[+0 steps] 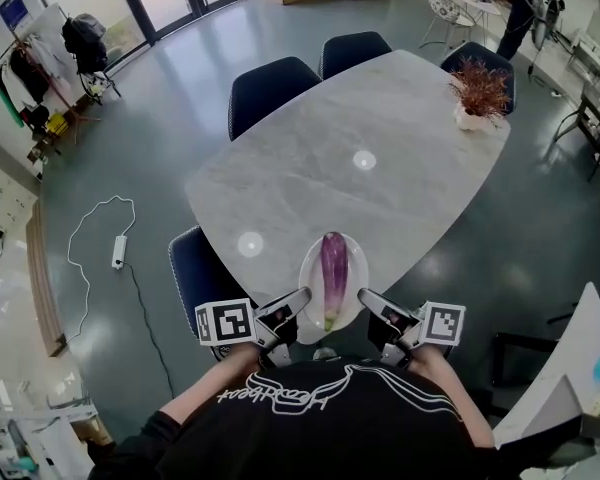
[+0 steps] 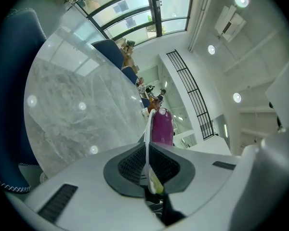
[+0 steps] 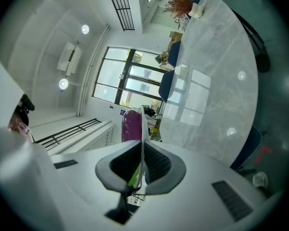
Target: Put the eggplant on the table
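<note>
A purple eggplant [image 1: 332, 266] with a green stem lies lengthwise on a white oval plate [image 1: 306, 268]. The plate hangs over the near edge of the grey marble table [image 1: 350, 158]. My left gripper [image 1: 298, 298] is shut on the plate's left rim, my right gripper [image 1: 365, 299] shut on its right rim. In the left gripper view the thin plate rim [image 2: 148, 143] runs between the dark pads, with the eggplant [image 2: 162, 126] beyond. The right gripper view shows the plate rim [image 3: 142, 138] pinched likewise, the eggplant [image 3: 131, 125] on its left.
Dark blue chairs stand round the table: one [image 1: 205, 273] at the near left beside my left gripper, two [image 1: 272, 88] at the far side. A potted red plant [image 1: 477, 93] sits at the table's far right end. A white cable and power strip [image 1: 118, 251] lie on the floor.
</note>
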Available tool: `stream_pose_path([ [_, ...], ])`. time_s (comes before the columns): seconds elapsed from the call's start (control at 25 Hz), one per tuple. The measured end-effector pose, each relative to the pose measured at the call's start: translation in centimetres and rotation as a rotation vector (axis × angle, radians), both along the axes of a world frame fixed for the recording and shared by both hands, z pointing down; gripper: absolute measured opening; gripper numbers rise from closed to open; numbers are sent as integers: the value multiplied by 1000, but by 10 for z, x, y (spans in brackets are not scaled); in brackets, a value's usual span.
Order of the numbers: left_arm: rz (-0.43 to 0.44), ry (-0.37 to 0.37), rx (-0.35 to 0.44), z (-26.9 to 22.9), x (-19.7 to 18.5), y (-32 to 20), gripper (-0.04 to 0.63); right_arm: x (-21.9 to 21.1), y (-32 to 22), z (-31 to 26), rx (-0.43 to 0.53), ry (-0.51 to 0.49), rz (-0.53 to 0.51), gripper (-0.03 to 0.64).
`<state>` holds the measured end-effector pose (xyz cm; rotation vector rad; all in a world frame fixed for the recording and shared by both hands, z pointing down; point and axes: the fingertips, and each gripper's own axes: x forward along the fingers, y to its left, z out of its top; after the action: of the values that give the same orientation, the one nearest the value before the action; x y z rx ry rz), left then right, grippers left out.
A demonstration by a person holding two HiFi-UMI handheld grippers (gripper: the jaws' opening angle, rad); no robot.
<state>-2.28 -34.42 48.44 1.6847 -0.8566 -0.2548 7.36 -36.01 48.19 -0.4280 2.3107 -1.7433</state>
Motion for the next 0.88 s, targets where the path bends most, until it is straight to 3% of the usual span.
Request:
stream_pose_path([
  [0.88, -34, -3, -15, 25, -25, -75, 25, -25, -77, 24, 10, 75, -5, 18],
])
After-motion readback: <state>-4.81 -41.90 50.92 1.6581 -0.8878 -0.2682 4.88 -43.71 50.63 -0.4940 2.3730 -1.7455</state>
